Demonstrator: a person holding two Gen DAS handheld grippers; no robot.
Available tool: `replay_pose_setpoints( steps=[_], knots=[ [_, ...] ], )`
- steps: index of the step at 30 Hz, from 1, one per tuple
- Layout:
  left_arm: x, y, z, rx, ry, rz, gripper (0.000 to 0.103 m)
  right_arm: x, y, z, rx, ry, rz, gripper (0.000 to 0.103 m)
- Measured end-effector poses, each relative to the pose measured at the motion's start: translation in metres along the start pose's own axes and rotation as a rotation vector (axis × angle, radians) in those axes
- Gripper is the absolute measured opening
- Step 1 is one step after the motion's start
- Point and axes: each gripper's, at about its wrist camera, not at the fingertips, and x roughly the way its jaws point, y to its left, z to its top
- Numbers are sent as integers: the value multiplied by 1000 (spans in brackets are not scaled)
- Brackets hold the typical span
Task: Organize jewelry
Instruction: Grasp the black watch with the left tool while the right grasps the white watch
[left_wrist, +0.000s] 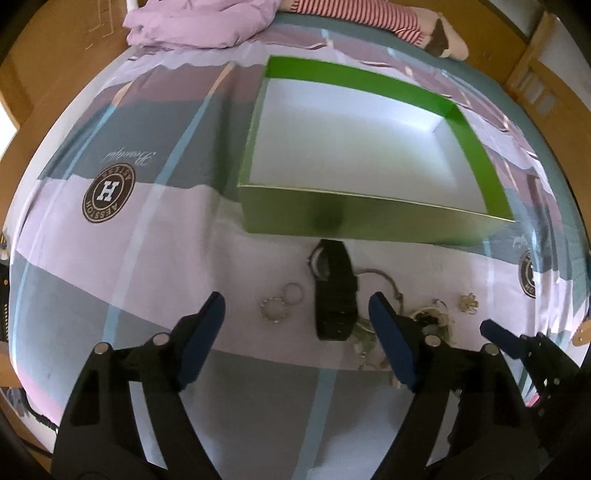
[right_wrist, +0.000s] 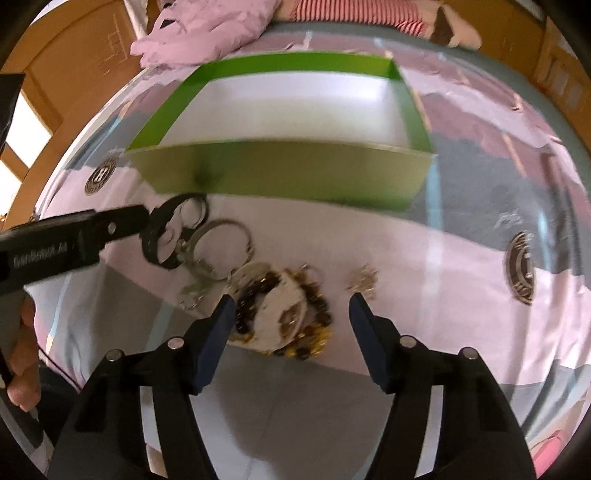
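Note:
A black watch (left_wrist: 334, 295) lies on the bedspread just in front of an open green box (left_wrist: 332, 218) with a white inside. My left gripper (left_wrist: 297, 308) hovers open, its blue fingers either side of the watch and two small rings (left_wrist: 282, 301). A silver bangle (left_wrist: 384, 284) lies to the right of the watch. In the right wrist view a brown and gold beaded bracelet (right_wrist: 284, 314) on a pale round piece lies between the fingers of my open right gripper (right_wrist: 291, 304). Its pads stand apart from the beads. A small gold trinket (right_wrist: 364, 280) lies just beyond the right finger.
The patterned bedspread (left_wrist: 147, 258) covers the whole work area. A crumpled lilac blanket (left_wrist: 199, 22) and a striped soft toy (left_wrist: 369, 14) lie at the far end. The left gripper's finger (right_wrist: 110, 225) reaches over the watch (right_wrist: 166, 236), with a person's hand (right_wrist: 22, 369) behind it. Wooden bed frame (left_wrist: 535, 66) borders the mattress.

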Motion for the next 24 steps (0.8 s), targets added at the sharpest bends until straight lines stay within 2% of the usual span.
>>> replay_pose_setpoints(
  steps=[1, 2, 3, 4, 9, 11, 12, 13, 16, 18, 21, 23, 24],
  knots=[
    [2, 1, 0, -1, 4, 9, 82, 2, 2, -1, -6, 8, -2, 65],
    [4, 1, 0, 0, 9, 15, 82, 6, 5, -2, -19, 21, -13, 60],
    [5, 0, 0, 3, 14, 20, 82, 10, 8, -3, -31, 35, -21, 32],
    [8, -2, -1, 12, 21, 34, 82, 16, 8, -4, -33, 60, -6, 20],
    [15, -8, -3, 41, 39, 54, 82, 8, -7, 1, 29, 34, 17, 17],
    [17, -10, -4, 45, 39, 56, 75, 2, -12, 3, 41, 17, 15, 17],
    [18, -10, -4, 45, 40, 54, 68, -1, -15, 4, 49, 11, 16, 17],
    [18, -11, -4, 41, 42, 39, 51, -2, -18, 5, 59, 4, 18, 17],
    [19, -8, -2, 10, 55, -24, 15, -11, -30, 7, 92, -25, 28, 16],
    [14, -6, -1, -2, 34, -23, 6, -18, -37, 8, 109, -50, 23, 15],
    [4, 4, 4, -18, -23, 57, 5, -23, -43, 11, 122, -80, -19, 15],
    [7, 13, 6, -42, -5, 89, 5, -22, -48, 11, 130, -82, -52, 15],
    [11, 18, 7, -54, 21, 78, 8, -21, -51, 11, 138, -75, -52, 15]
  ],
)
